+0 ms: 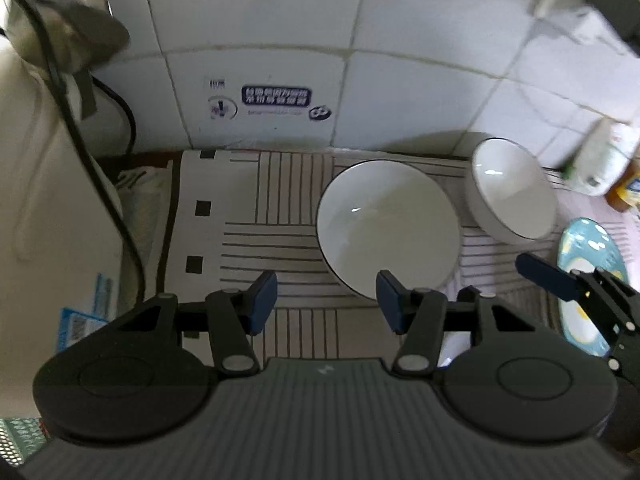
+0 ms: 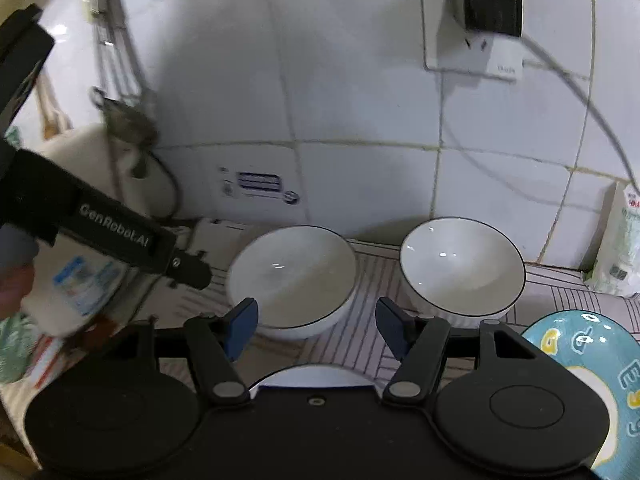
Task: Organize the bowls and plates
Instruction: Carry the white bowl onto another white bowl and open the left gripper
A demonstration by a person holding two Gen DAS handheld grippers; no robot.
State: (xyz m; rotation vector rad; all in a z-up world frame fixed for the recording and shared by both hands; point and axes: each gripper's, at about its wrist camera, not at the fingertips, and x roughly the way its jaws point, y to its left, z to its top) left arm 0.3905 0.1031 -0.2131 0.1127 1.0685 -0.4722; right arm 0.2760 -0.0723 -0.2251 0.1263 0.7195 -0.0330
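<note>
The left gripper (image 1: 326, 300) hangs with its jaws spread wide and nothing between the blue pads (image 1: 262, 300). Below the gap lies a striped mat (image 1: 248, 236). Just ahead of the right-hand pad, its near rim almost level with the tip, sits a white bowl (image 1: 386, 226) with a thin dark rim. Beyond that and further right stands a second white bowl (image 1: 512, 190), close beside the first; whether the two touch I cannot tell. Off to the right of the fingers a blue patterned plate (image 1: 588, 248) lies on the mat, with the right gripper's own blue pad reaching over its near edge.

The right gripper (image 2: 316, 326) is likewise wide open and holds nothing. Close under its body a sliver of a white dish rim (image 2: 304, 376) shows, mostly hidden. The first bowl (image 2: 294, 276) sits just ahead of the left-hand finger, the second bowl (image 2: 462, 266) just ahead of the right-hand one, and the gap between the fingers looks onto the space between them. The blue plate (image 2: 580, 344) lies right of the right-hand finger. Behind everything rises a white tiled wall (image 2: 360, 120) with a sticker (image 2: 258, 186) and a wall socket (image 2: 476, 24).
</note>
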